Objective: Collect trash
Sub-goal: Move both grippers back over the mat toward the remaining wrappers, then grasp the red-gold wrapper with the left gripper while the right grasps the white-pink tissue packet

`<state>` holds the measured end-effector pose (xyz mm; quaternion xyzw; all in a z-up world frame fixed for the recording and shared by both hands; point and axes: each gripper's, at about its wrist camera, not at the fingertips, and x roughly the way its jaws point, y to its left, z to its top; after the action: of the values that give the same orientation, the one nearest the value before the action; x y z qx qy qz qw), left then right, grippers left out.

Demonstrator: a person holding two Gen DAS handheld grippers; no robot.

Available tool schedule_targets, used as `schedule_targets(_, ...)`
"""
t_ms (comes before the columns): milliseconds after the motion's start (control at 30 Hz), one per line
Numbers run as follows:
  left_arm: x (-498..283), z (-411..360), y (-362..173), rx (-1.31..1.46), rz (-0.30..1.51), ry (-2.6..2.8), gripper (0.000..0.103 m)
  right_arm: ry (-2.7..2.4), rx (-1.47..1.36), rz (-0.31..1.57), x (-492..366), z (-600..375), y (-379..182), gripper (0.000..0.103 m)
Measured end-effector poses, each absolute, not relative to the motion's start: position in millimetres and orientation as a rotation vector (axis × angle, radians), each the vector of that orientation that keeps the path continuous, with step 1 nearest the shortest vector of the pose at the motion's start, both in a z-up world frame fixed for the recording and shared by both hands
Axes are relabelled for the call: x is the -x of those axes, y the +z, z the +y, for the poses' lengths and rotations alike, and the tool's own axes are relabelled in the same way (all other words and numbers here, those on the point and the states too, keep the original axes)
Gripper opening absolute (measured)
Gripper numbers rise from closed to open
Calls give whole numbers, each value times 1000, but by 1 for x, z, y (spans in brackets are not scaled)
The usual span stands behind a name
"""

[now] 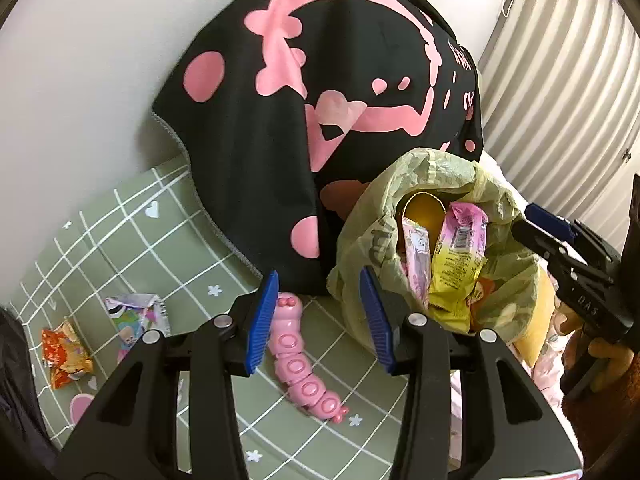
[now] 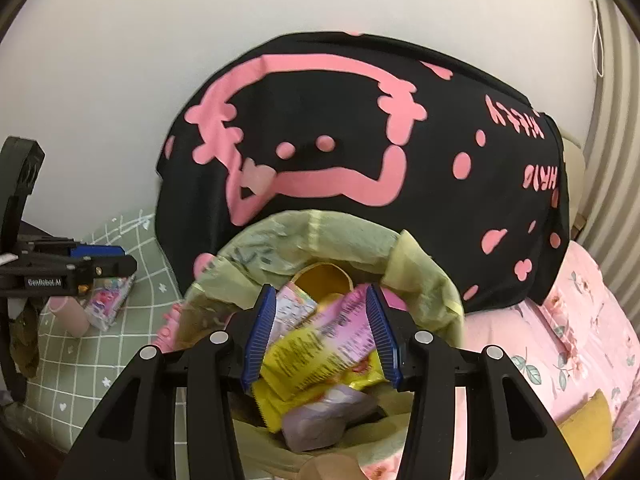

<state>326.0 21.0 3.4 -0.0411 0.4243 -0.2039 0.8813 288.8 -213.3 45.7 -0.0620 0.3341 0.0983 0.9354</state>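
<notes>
Left wrist view is taking in the big black cushion [image 1: 320, 120] leaning on the wall, the green checked sheet [image 1: 160, 232] spreading below it. Next down in size, the green bag [image 1: 400, 200] is sitting open against the cushion, wrappers [image 1: 456, 264] piling inside. A pink caterpillar toy [image 1: 300, 356] is lying between the spread jaws of the left gripper [image 1: 320, 316], untouched. Two more wrappers [image 1: 138, 316] are waiting on the sheet (off to the left). The right gripper [image 2: 320, 332] is hovering over the bag, jaws wide, gripping nothing.
</notes>
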Motion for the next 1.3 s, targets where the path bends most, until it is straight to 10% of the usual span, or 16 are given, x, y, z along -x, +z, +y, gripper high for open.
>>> schedule_targets(733,-291,271,-29,308,867,62,41,505,117,699,-297,-74,26,47)
schedule_targets(1300,-281,300,-76,376,962,41,41,643,130,896,-323,34,-71,47)
